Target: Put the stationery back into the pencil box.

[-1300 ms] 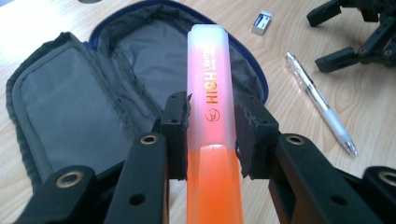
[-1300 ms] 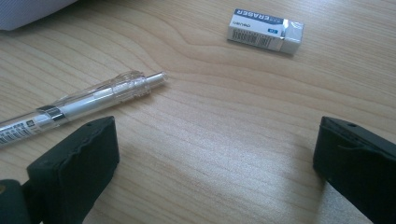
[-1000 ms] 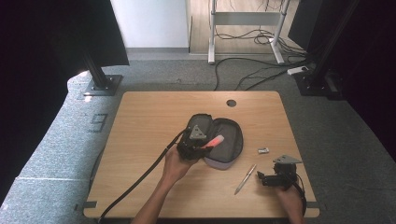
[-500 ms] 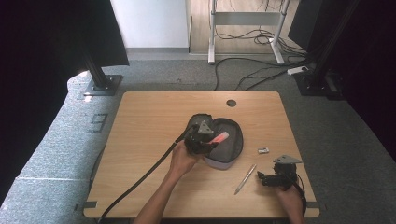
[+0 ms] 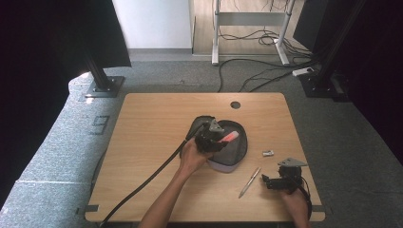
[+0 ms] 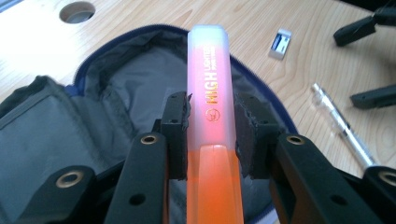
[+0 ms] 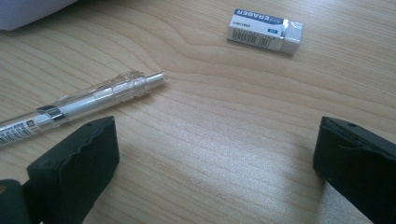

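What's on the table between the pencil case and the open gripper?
A clear pen lies between the pencil case and the right gripper, seen in the high view.

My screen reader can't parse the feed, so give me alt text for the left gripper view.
The left gripper is shut on an orange highlighter, holding it over an open grey-lined pencil case on a wooden table. To the right on the table lie a white eraser and a clear pen.

Black two-jaw left tool (image 6: 212,135), brass-ringed screw holes; thick black cable; bare forearms.
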`<state>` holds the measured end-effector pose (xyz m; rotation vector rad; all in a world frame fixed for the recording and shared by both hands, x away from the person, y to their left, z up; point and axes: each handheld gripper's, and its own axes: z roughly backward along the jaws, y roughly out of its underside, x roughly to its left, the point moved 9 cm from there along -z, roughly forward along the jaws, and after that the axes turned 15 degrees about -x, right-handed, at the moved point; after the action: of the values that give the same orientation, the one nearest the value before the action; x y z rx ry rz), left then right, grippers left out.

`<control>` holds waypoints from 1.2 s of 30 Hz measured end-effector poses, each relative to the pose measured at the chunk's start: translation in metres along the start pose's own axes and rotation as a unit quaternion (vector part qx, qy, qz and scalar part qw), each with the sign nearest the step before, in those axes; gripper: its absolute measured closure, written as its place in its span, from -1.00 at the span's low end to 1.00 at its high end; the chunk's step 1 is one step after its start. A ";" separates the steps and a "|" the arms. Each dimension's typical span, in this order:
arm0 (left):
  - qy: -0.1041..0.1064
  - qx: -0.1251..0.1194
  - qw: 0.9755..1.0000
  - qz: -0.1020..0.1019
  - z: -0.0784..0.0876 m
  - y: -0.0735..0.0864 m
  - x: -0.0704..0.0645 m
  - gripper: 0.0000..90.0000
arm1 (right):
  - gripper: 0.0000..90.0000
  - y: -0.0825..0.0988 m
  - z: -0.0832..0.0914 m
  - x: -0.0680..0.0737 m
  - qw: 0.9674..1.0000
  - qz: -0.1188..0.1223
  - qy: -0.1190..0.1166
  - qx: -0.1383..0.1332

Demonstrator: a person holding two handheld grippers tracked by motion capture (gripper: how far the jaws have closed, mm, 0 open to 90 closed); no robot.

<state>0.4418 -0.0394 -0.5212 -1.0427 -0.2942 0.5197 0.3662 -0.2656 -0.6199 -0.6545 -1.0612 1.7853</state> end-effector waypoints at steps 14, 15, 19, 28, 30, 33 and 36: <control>0.001 0.014 1.000 -0.005 -0.027 0.005 0.005 0.48 | -1.00 0.000 0.000 0.000 1.000 -0.001 0.000 0.000; 0.000 0.017 1.000 -0.004 -0.030 0.008 0.006 0.48 | -1.00 0.000 0.000 0.000 1.000 0.000 0.000 0.000; -0.002 0.020 1.000 -0.001 -0.035 0.013 0.009 0.47 | -1.00 0.000 0.000 0.000 1.000 0.000 0.000 0.000; -0.003 0.034 0.999 0.002 -0.047 0.026 0.007 0.47 | -1.00 0.000 0.000 0.000 1.000 0.000 0.000 0.000; -0.003 0.039 0.999 0.001 -0.049 0.029 0.007 0.47 | -1.00 0.000 0.000 0.000 1.000 -0.001 0.000 0.000; -0.004 0.046 0.999 0.003 -0.051 0.033 0.008 0.47 | -1.00 0.000 0.000 0.000 1.000 0.000 0.000 0.000; -0.004 0.050 0.999 0.004 -0.052 0.034 0.008 0.47 | -1.00 0.000 0.000 0.000 1.000 -0.001 0.000 0.000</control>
<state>0.4637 -0.0595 -0.5762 -0.9463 -0.2677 0.5406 0.3661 -0.2656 -0.6199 -0.6530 -1.0618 1.7848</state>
